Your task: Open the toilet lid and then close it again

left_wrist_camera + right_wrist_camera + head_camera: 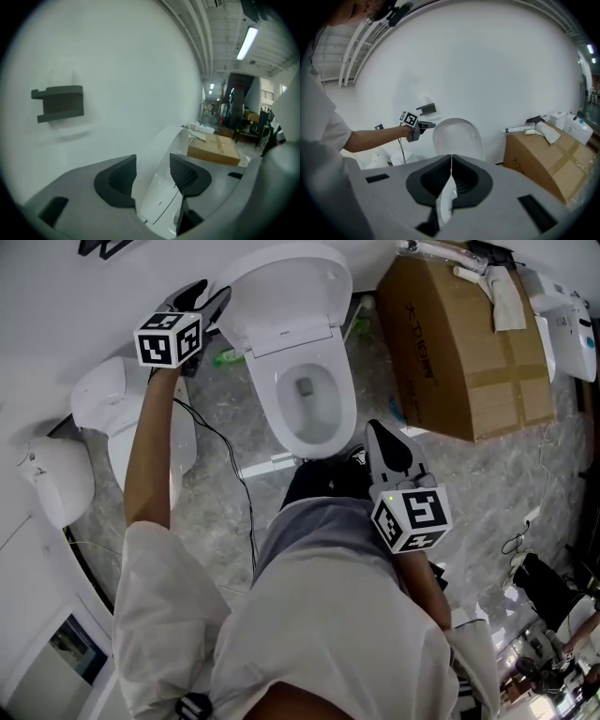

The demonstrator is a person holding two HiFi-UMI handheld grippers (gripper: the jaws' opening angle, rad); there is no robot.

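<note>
The white toilet's lid [281, 292] stands raised against the wall, and the bowl [305, 395] below it is uncovered. My left gripper [214, 298] is at the lid's upper left edge. In the left gripper view its jaws [153, 161] stand apart with the lid's edge [164, 154] between them, and the pads do not visibly press on it. My right gripper [375, 427] hangs in front of the bowl, near the person's body. Its jaws [451, 157] are shut with nothing in them. The right gripper view shows the lid [457, 138] with the left gripper [426, 125] beside it.
A large cardboard box [469, 343] stands right of the toilet, with white appliances [567, 320] beyond it. Other white sanitary fixtures [103, 395] sit to the left. A black cable [230, 474] runs over the floor. A dark bracket [58, 103] is fixed to the wall.
</note>
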